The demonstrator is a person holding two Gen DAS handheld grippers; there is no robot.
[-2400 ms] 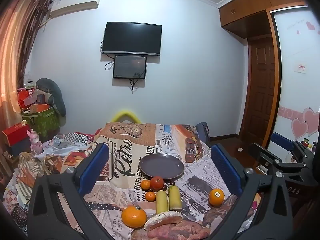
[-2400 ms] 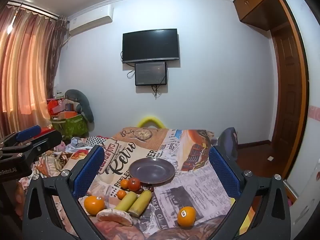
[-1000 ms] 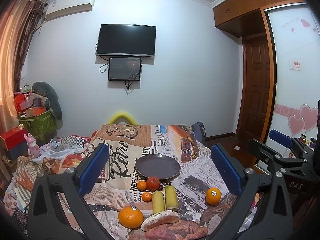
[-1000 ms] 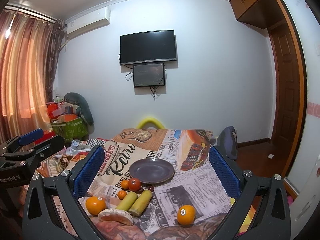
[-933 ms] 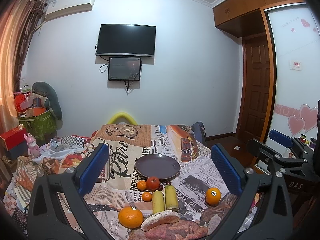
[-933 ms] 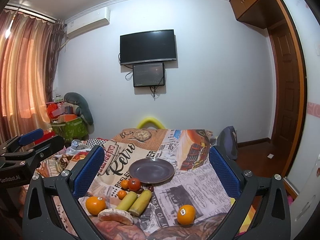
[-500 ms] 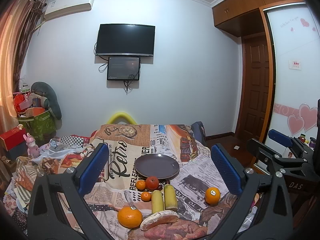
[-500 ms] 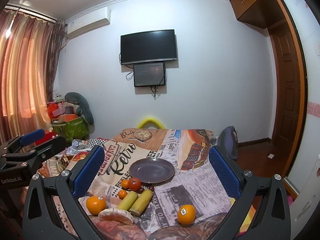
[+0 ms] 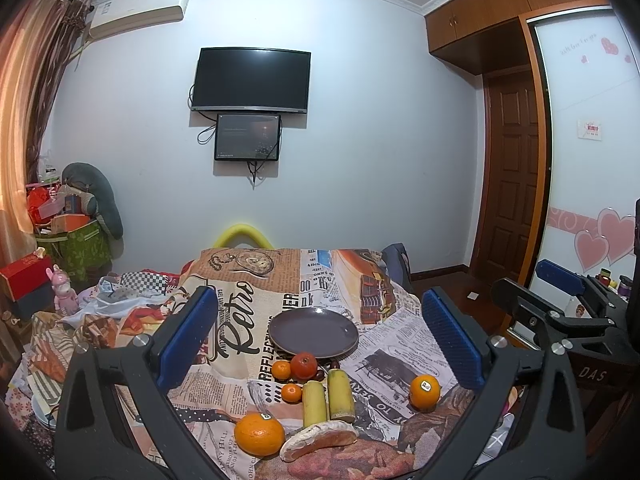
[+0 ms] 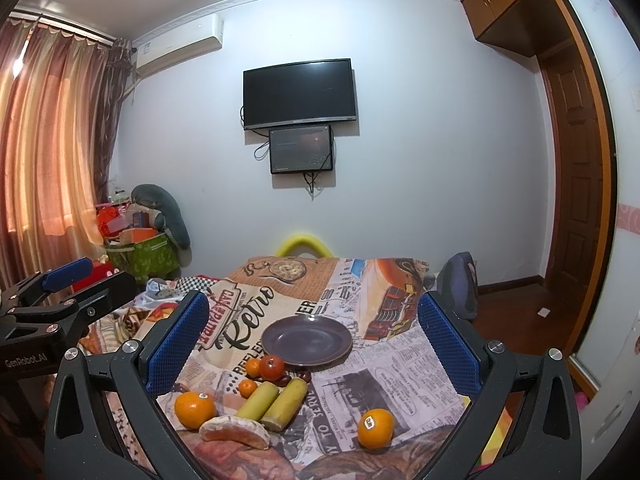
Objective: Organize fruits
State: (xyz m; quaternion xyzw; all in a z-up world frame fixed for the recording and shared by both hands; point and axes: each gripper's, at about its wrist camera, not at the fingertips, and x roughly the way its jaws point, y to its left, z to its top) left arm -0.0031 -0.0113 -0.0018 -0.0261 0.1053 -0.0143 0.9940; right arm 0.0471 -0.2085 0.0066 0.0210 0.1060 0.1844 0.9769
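A dark empty plate (image 9: 313, 331) (image 10: 307, 340) sits mid-table on a printed cloth. In front of it lie a red fruit (image 9: 303, 365) (image 10: 272, 367), two small tangerines (image 9: 281, 369) (image 10: 248, 387), two yellow-green stalk pieces (image 9: 328, 395) (image 10: 272, 403), a big orange (image 9: 259, 434) (image 10: 195, 409), a grapefruit wedge (image 9: 319, 434) (image 10: 234, 432) and a stickered orange (image 9: 424, 392) (image 10: 375, 428) off to the right. My left gripper (image 9: 316, 336) and right gripper (image 10: 310, 332) are both open and empty, held above the near table edge.
A green bag (image 10: 144, 258) with clutter stands at the left wall. A dark backpack (image 10: 458, 286) hangs at the table's right corner. A yellow chair back (image 9: 243, 235) is behind the table. A wooden door (image 9: 510, 184) is on the right.
Both views have shifted only slightly; the fruits and plate have not moved and both grippers stay open.
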